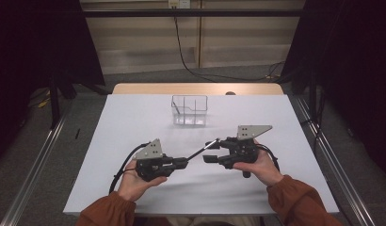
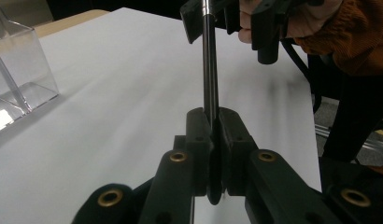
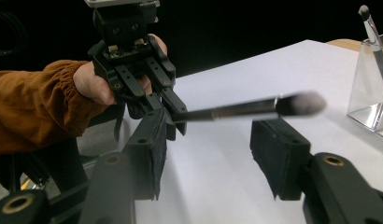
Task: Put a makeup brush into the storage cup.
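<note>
Clamping the makeup brush (image 3: 255, 108) by its handle end, left gripper (image 2: 213, 140) held it level above the white surface (image 1: 134, 122) while right gripper (image 3: 213, 154) jaws stood apart around the bristle end, not touching, clear organizer (image 1: 189, 110) well behind.

Two hand-held grippers are over the bench (image 1: 134, 122): the left one (image 1: 185, 163) at about 7 o'clock and the right one (image 1: 206, 151) at about 5 o'clock. One brush (image 1: 201, 150) spans between them. One clear box (image 1: 189, 110) stands at 12 o'clock, split into compartments, with one more brush (image 3: 372, 32) leaning inside it. That makes two brushes, one box, one bench.
</note>
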{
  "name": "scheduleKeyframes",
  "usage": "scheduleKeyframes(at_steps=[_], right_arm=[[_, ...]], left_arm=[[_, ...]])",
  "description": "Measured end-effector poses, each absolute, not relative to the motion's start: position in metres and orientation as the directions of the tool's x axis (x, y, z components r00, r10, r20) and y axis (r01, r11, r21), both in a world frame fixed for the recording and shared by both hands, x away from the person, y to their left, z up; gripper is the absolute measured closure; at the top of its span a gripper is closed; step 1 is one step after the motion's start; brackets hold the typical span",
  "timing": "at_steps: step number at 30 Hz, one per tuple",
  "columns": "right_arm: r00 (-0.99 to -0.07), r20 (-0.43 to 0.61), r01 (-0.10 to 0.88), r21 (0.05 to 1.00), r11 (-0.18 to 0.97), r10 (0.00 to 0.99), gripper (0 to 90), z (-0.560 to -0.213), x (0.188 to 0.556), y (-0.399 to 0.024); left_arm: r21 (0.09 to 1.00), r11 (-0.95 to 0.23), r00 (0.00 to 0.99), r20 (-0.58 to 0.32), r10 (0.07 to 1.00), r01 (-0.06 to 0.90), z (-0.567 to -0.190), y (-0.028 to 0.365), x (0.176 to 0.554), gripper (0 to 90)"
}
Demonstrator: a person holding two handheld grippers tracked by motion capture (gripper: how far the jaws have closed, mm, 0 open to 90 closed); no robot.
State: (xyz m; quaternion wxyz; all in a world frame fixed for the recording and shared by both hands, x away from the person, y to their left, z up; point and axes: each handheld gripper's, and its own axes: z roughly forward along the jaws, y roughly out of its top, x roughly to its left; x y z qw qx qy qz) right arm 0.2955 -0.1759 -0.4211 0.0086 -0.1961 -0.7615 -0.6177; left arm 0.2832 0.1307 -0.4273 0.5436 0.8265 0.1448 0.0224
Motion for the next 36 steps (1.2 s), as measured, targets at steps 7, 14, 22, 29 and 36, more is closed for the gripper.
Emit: scheduleKeyframes(at_steps=[7,14,22,29,36], right_arm=[[-0.920,0.279,0.325,0.936,0.138,0.274,66.1,-0.422,0.298,-0.177],[-0.916,0.303,0.343,0.931,0.125,0.263,70.9,-0.423,0.298,-0.178],[-0.907,0.337,0.371,0.923,0.099,0.251,76.8,-0.424,0.300,-0.178],[-0.900,0.374,0.399,0.914,0.076,0.225,80.3,-0.424,0.300,-0.178],[-0.890,0.410,0.428,0.902,0.054,0.199,83.6,-0.422,0.301,-0.177]], left_arm=[[0.903,-0.379,0.962,-0.112,0.248,0.203,-0.429,0.129,0.282,83.9],[0.898,-0.391,0.964,-0.110,0.242,0.200,-0.432,0.127,0.281,84.0],[0.894,-0.406,0.967,-0.098,0.234,0.189,-0.435,0.124,0.282,84.0],[0.893,-0.411,0.969,-0.093,0.229,0.183,-0.437,0.122,0.282,83.8],[0.893,-0.412,0.968,-0.090,0.233,0.182,-0.439,0.121,0.283,82.6]])
